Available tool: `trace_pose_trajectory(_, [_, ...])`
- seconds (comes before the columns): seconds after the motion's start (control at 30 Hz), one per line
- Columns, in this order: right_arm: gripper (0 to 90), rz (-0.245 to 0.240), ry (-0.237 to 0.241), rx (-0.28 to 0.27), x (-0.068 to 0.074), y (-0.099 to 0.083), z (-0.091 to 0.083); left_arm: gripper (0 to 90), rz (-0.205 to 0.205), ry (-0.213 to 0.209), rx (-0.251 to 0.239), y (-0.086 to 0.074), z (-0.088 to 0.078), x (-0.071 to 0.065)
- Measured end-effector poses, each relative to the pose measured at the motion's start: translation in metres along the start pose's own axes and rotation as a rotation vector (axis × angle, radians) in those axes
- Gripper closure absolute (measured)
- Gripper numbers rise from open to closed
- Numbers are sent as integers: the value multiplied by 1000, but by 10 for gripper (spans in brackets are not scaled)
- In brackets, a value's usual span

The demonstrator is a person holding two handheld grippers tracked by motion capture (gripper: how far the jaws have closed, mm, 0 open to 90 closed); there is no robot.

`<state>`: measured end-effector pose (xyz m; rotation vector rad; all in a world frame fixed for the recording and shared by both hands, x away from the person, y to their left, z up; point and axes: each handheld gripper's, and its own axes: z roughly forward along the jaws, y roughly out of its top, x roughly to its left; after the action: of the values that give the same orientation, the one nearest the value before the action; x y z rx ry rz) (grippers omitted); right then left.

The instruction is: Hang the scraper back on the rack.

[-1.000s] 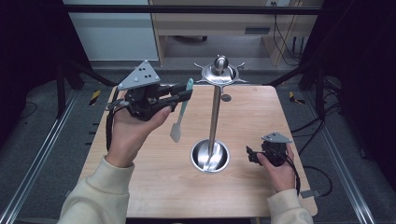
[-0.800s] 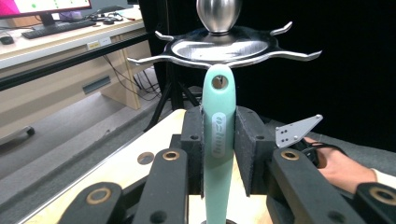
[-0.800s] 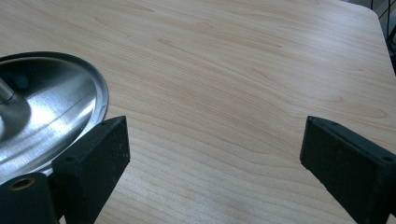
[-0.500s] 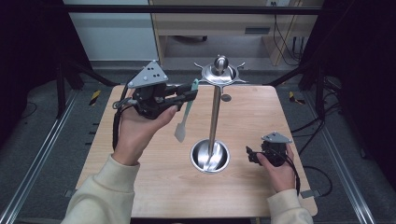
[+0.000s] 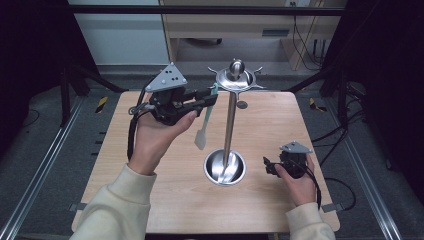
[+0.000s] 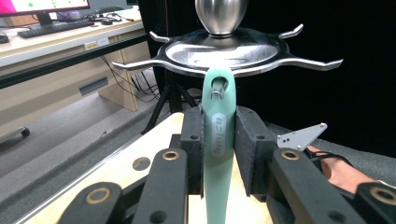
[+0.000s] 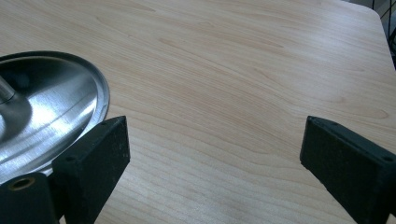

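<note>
Mint-green spatula [image 6: 218,140], blade cut off below, is clamped in the left gripper [image 5: 212,97] just beside the steel hook stand [image 5: 230,125]; its hanging hole nears a prong. Right gripper [image 7: 212,154] rests wide open beside the stand's base.

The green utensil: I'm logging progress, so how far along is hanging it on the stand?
Done: left gripper grips the green utensil and has it at the stand. In hand: its hanging hole sits just under a hook. Left: hooking, releasing. Right gripper waits open.
</note>
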<state>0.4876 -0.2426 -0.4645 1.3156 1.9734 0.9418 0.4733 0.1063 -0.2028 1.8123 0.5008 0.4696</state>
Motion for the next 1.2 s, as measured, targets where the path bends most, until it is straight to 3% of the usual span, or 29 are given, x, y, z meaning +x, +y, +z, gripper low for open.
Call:
trace_pose_trajectory(0.17, [87, 0, 0, 1, 0, 0, 0, 740, 12, 1, 2, 0, 0, 1])
trace_pose_trajectory(0.87, [85, -1, 6, 2, 1, 0, 1, 729, -2, -14, -7, -1, 1, 3])
trace_pose_trajectory(1.2, [84, -1, 1, -4, -1, 0, -1, 457, 21, 44, -4, -5, -13, 3])
